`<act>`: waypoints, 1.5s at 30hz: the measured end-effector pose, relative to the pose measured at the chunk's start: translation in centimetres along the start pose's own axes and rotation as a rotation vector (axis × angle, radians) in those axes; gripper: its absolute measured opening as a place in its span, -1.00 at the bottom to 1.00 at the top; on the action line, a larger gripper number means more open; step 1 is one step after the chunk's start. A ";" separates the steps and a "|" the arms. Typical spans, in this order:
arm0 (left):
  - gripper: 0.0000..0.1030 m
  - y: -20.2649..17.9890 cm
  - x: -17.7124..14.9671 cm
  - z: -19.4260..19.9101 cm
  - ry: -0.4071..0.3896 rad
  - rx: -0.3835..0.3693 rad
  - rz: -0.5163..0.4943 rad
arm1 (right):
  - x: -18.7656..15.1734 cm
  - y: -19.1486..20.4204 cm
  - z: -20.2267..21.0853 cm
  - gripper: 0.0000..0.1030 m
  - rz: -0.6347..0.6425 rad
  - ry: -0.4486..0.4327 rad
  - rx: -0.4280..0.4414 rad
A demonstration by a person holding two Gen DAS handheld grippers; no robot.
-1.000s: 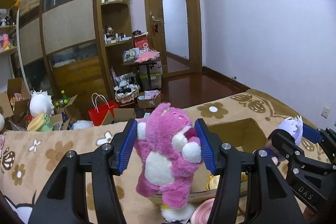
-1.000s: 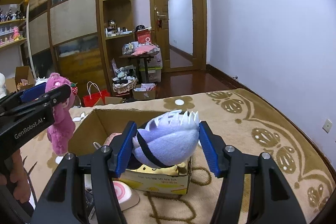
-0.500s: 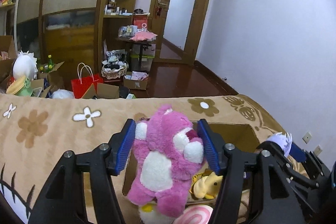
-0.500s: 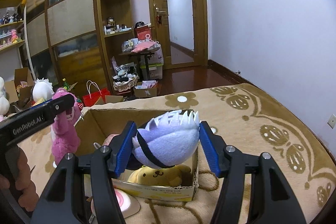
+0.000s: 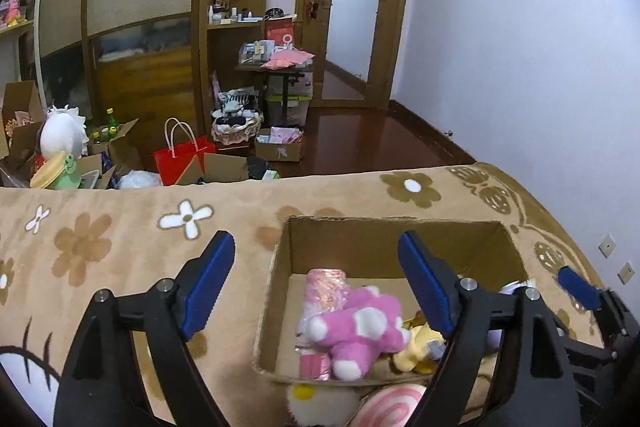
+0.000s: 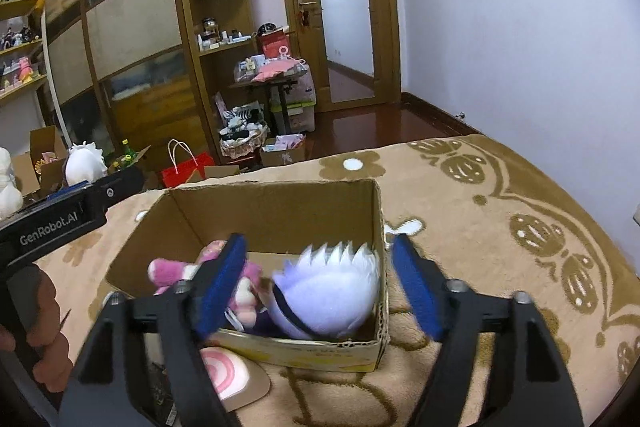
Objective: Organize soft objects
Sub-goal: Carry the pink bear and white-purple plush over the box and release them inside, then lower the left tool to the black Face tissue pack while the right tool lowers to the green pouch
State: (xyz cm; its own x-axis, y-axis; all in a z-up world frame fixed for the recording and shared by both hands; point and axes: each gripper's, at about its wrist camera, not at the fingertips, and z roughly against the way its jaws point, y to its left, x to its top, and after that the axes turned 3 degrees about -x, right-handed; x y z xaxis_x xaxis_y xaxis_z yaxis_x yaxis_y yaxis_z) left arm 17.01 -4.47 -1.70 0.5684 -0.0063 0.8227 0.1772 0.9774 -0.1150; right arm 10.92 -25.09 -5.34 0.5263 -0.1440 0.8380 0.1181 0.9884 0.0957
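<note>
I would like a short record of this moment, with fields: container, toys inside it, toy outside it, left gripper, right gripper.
container: cardboard box on the flowered blanket
toys inside it: pink plush bear, white spiky-haired plush, yellow plush
toy outside it: pink swirl plush, beside the box's near wall
left gripper: open, holds nothing, jaws just opened
right gripper: open, holds nothing, jaws just opened
</note>
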 end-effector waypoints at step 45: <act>0.94 0.3 -4.0 8.1 0.278 0.051 -0.128 | -1.5 -0.3 10.7 1.00 -0.078 0.061 0.057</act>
State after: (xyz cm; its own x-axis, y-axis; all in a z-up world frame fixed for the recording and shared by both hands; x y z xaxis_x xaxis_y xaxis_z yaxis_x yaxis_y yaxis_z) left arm 8.26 -2.48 -0.51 0.7432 -0.1804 0.6443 0.2248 0.9743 0.0135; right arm 1.10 -24.69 -0.92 0.5677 -0.2220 0.7927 0.1140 0.9749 0.1914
